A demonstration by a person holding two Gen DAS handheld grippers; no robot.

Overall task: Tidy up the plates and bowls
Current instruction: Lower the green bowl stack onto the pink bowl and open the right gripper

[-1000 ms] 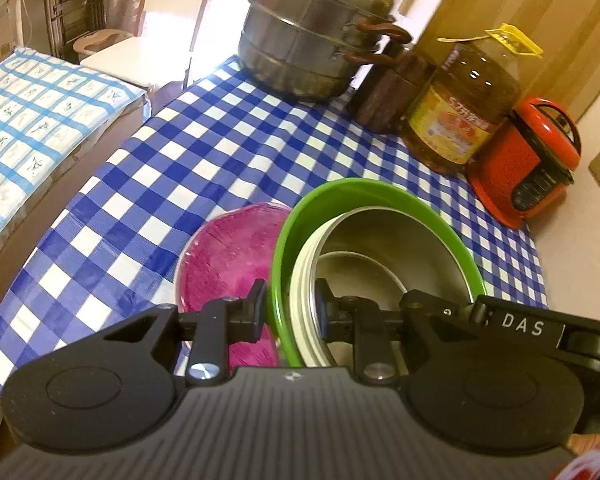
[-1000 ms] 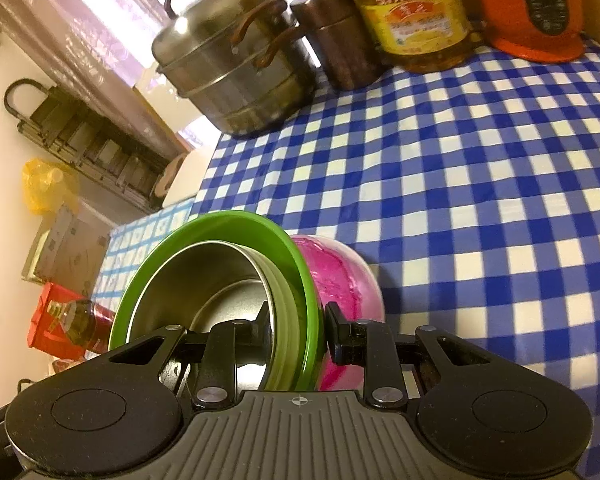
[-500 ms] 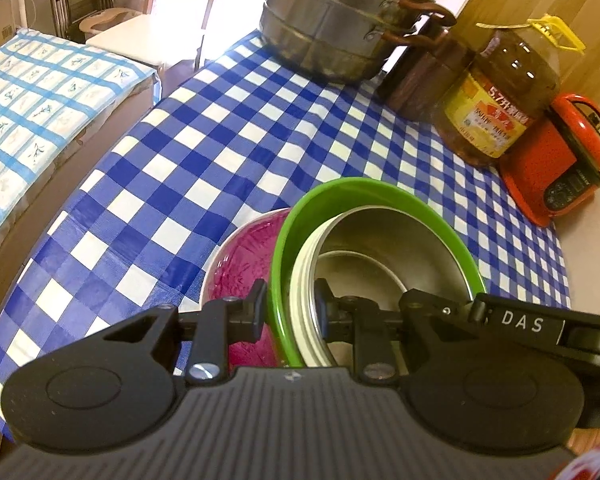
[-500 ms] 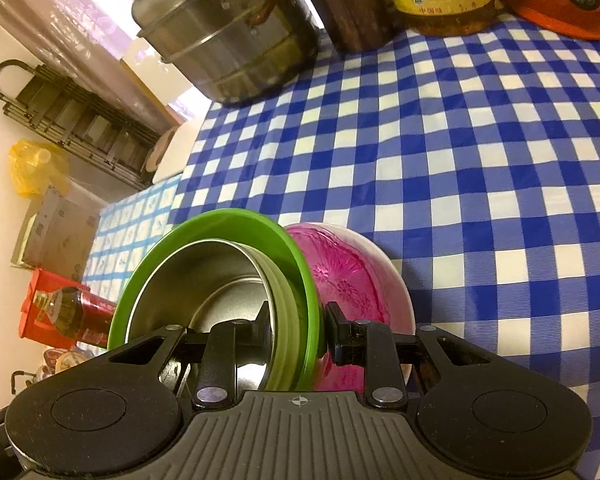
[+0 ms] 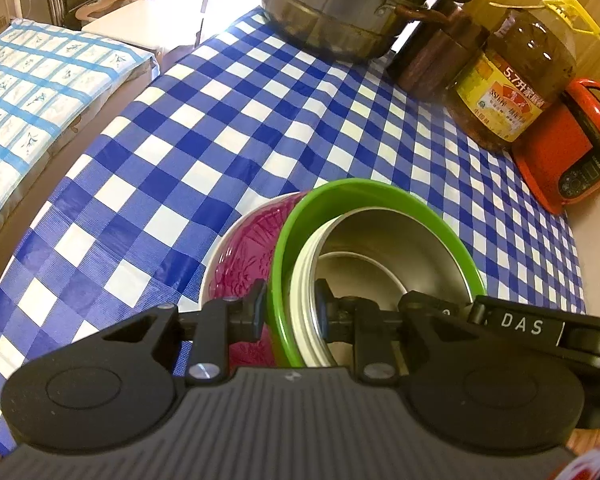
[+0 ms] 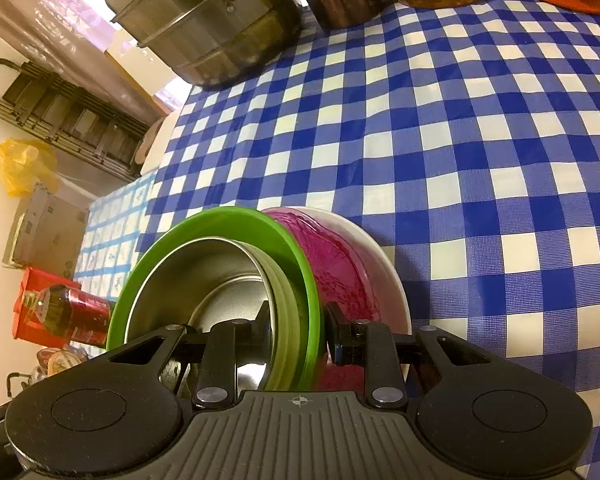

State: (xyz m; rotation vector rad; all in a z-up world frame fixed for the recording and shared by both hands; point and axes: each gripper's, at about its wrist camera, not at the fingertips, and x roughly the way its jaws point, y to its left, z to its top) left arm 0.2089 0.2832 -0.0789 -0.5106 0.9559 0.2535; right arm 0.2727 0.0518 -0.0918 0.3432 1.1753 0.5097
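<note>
My left claw (image 5: 290, 308) is narrowed onto the near rim of the green bowl (image 5: 364, 190), one pad outside, one inside against the steel bowl (image 5: 416, 248) nested in it. My right claw (image 6: 298, 322) pinches the opposite rim (image 6: 220, 216) the same way. The stack tilts over the magenta-lined bowl (image 5: 244, 252) below it, on the blue checked tablecloth (image 5: 220, 120). Steamer pot (image 5: 340, 12) and oil jug (image 5: 512, 80) stand well apart.

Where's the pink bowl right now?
The pink bowl sits beneath the green bowl, low in both wrist views, over the checked tablecloth.
</note>
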